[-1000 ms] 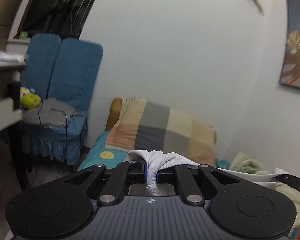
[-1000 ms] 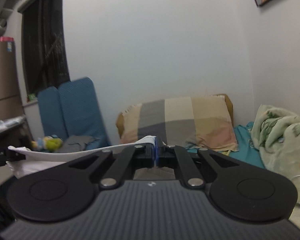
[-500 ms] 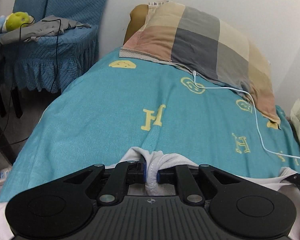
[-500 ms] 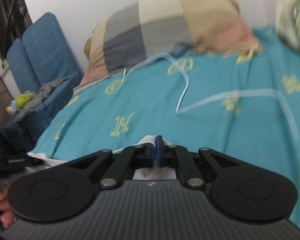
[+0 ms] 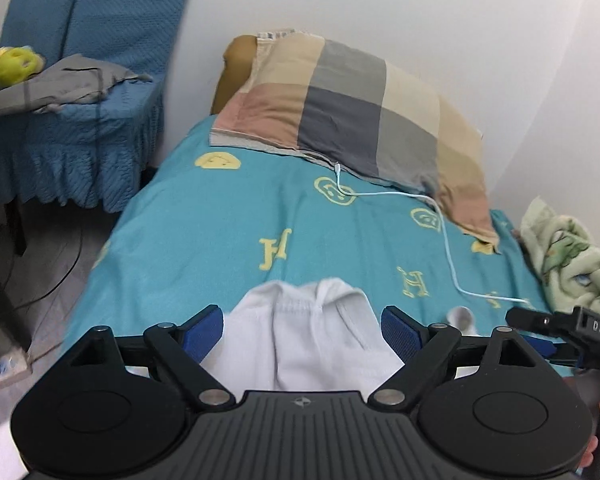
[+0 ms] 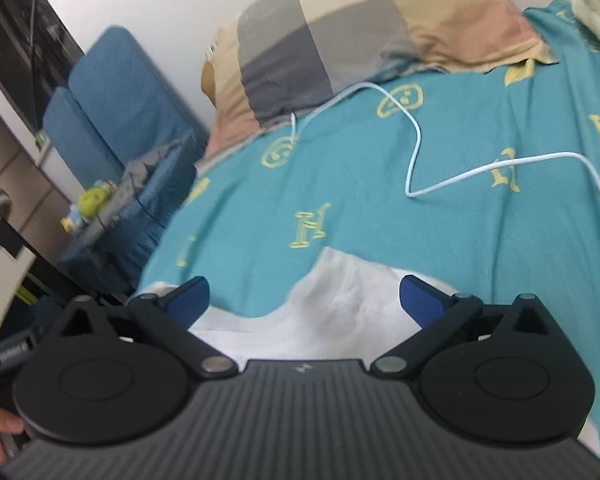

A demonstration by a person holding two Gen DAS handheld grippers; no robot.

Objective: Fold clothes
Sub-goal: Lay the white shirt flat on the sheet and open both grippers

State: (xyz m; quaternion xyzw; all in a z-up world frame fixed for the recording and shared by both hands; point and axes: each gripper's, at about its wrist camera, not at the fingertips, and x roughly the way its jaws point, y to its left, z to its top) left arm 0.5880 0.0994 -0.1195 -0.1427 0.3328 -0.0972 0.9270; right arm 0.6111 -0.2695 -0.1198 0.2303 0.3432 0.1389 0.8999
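Observation:
A white garment [image 5: 300, 336] lies on the teal bedsheet [image 5: 228, 216], bunched into soft folds. My left gripper [image 5: 302, 326] hovers over it, its jaws opening wide; the cloth lies between the blue pads [image 5: 204, 328] without being pinched. In the right wrist view the same white garment [image 6: 332, 304] rests under my right gripper [image 6: 304, 296], whose jaws are also opening, pads apart from the fabric. The right gripper's black body [image 5: 568, 328] shows at the far right of the left wrist view.
A checked pillow [image 5: 352, 116] lies at the head of the bed, a white cable [image 5: 440, 224] trailing from it across the sheet. A pale green blanket [image 5: 572, 264] is heaped at the right. A blue covered chair [image 5: 72, 112] with grey clothes and a plush toy stands left.
Both grippers came down from raised positions to the bed and let go of the white garment, which now lies on the sheet. Both pairs of jaws went from shut to wide apart.

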